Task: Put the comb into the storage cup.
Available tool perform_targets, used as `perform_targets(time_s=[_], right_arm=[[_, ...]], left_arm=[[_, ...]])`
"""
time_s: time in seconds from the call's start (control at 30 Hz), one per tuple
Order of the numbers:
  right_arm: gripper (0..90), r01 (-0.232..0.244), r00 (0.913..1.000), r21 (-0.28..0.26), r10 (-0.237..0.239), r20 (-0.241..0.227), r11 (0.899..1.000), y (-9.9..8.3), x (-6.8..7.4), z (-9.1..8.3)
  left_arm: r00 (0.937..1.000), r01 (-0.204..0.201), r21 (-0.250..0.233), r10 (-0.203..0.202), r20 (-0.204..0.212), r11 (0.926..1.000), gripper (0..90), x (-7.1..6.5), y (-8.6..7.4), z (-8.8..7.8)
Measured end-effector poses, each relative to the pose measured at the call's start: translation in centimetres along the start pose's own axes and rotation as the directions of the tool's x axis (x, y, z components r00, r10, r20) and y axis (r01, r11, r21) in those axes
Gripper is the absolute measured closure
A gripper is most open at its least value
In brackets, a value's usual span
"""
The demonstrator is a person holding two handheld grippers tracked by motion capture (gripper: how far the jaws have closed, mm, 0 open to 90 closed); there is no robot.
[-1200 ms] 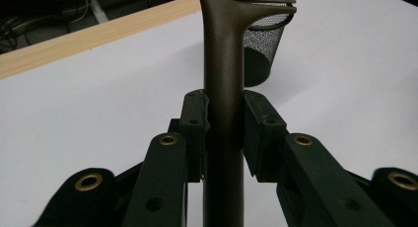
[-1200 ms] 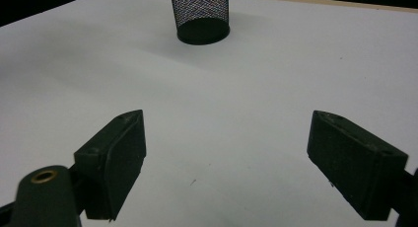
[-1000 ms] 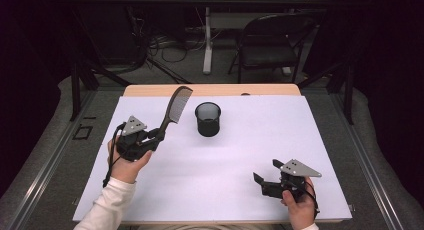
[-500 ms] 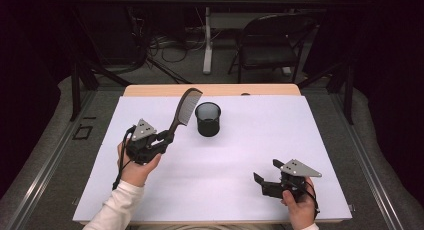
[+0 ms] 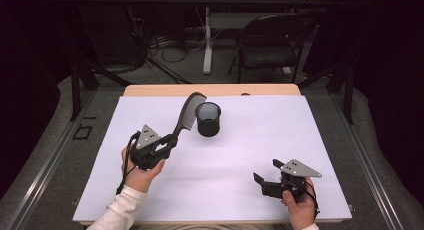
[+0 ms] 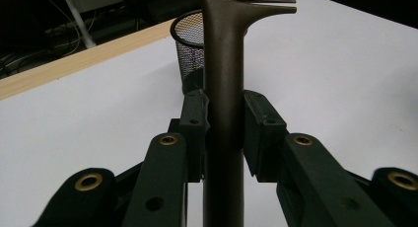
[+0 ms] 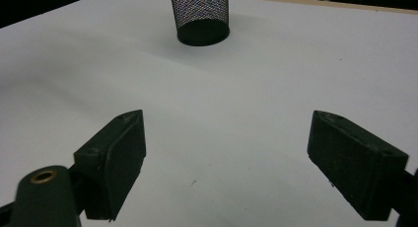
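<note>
My left gripper [image 5: 169,140] is shut on the handle of a dark comb [image 5: 186,115], which slants up and to the right, its toothed end beside the rim of a black mesh cup [image 5: 208,119]. In the left gripper view the comb's handle [image 6: 224,98] runs straight up between the jaws [image 6: 224,126], with the mesh cup [image 6: 190,49] just behind it. My right gripper [image 5: 266,177] rests low near the table's front right, open, nothing between its fingers. In the right gripper view the jaws [image 7: 226,158] stand wide apart and the cup [image 7: 201,17] is farther off.
A white sheet [image 5: 260,140] covers the table, with a wooden edge [image 5: 210,90] at the far side. Beyond the table stand a dark chair [image 5: 270,45] and cables on the floor.
My left hand has carried the comb to the right and a little down, bringing its toothed end from well left of the cup to beside its rim. The right gripper has stayed still.
</note>
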State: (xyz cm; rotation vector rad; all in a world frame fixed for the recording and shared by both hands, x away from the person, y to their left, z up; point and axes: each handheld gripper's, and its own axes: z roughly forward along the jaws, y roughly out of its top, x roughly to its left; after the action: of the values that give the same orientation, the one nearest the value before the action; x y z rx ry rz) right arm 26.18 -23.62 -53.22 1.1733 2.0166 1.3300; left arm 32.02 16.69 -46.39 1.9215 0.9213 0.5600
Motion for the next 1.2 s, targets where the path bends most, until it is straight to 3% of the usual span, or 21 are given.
perform_targets(time_s=[0.4, 0.8, 1.2], right_arm=[[14.3, -0.009, 0.9999, 0.002, 0.009, -0.012, 1.0, 0.2, 0.2, 0.2], [13.9, -0.051, 0.9977, 0.015, 0.052, -0.043, 0.999, 0.9, 0.8, 0.7], [9.3, -0.072, 0.9968, 0.052, 0.074, -0.032, 0.996, 3.3, 0.8, 1.3]], left_arm=[[1.0, 0.009, -0.021, -0.009, 0.001, 0.9997, 72.5, -0.2, -0.9, 0.2], [0.9999, 0.013, -0.034, -0.013, 0.007, 0.9993, 72.5, -0.6, -1.5, 0.3], [0.9998, 0.011, -0.028, -0.01, 0.016, 0.9996, 72.5, -0.8, -1.5, 0.4]])
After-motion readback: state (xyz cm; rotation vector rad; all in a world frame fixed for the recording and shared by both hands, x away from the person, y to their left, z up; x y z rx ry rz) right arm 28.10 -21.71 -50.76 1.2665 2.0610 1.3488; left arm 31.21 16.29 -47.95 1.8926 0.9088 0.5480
